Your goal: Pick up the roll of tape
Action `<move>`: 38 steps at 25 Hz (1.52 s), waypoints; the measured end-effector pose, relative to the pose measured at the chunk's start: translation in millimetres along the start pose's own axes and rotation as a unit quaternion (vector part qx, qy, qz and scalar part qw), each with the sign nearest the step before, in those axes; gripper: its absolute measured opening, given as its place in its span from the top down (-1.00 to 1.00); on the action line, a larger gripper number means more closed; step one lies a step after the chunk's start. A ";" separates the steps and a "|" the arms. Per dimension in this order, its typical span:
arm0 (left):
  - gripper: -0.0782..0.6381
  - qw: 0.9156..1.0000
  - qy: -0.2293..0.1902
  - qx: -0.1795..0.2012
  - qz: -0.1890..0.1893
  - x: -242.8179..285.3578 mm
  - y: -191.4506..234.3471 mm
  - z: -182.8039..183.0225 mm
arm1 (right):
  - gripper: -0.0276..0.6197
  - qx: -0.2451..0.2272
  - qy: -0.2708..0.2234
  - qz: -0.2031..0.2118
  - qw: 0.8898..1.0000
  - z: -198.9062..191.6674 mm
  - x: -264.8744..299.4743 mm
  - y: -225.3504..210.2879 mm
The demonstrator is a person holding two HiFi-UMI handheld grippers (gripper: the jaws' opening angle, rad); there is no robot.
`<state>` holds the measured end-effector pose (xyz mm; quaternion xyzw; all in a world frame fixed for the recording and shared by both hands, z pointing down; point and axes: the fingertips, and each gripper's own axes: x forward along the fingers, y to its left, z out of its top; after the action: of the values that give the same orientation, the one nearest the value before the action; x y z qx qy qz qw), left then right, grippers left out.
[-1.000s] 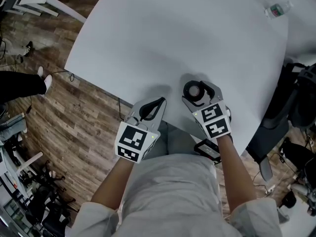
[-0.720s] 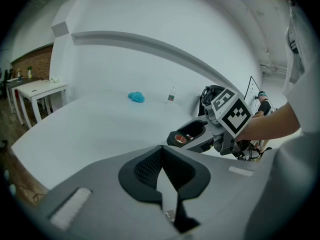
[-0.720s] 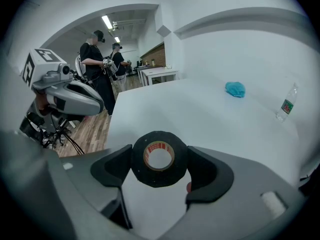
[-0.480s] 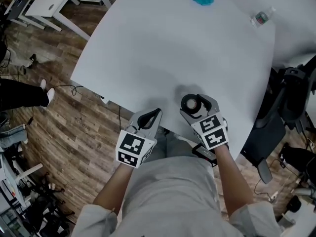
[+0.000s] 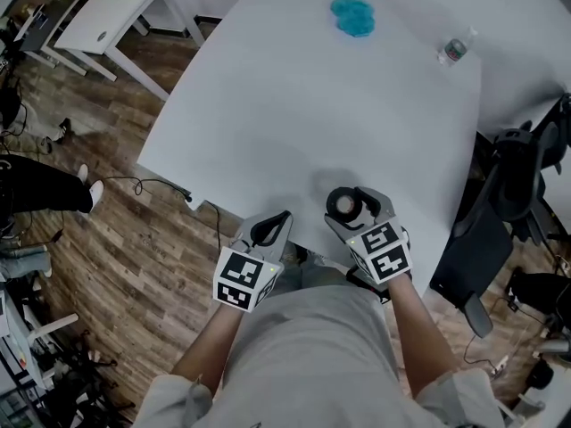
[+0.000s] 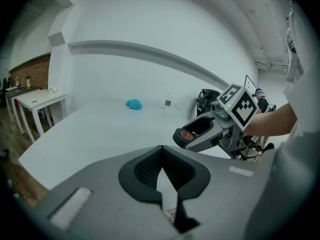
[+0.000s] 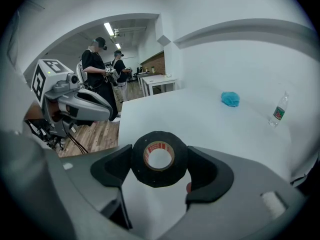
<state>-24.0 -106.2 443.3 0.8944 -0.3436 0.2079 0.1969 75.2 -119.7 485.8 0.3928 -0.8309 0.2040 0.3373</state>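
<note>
The roll of tape point(image 5: 343, 205) is black with a pale core, and my right gripper point(image 5: 351, 205) is shut on it just above the white table point(image 5: 294, 96), near the table's front edge. In the right gripper view the roll of tape point(image 7: 159, 159) sits upright between the two dark pads point(image 7: 112, 166), its hole facing the camera. From the left gripper view, the roll of tape point(image 6: 187, 134) shows at the tip of the right gripper point(image 6: 196, 134). My left gripper point(image 5: 277, 219) hangs shut and empty at the table's front edge, left of the right one; its jaws point(image 6: 160, 150) meet.
A blue cloth point(image 5: 353, 14) and a small water bottle point(image 5: 452, 50) lie at the table's far side. A dark office chair point(image 5: 504, 185) stands off the right edge. A white desk point(image 5: 98, 16) is at upper left. Two people point(image 7: 100, 66) stand in the background.
The view has drawn back, showing more of the far table. Both grippers sit slightly nearer the front edge. The right gripper has stayed shut on the tape throughout.
</note>
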 end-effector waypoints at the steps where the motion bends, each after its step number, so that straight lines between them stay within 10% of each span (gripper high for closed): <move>1: 0.73 1.000 -0.002 0.001 0.000 -0.7 -0.6 2.1 | -0.17 0.000 -0.003 0.000 1.000 1.7 -2.6 1.0; 38: 0.73 0.999 -0.047 0.018 0.001 -8.3 -21.5 50.5 | -0.17 -0.008 -0.043 0.035 0.998 28.4 -53.1 26.8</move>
<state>-2.7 -112.0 392.3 0.9062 -0.3493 0.1725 0.1642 67.3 -93.3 426.0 0.3689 -0.8594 0.1924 0.2972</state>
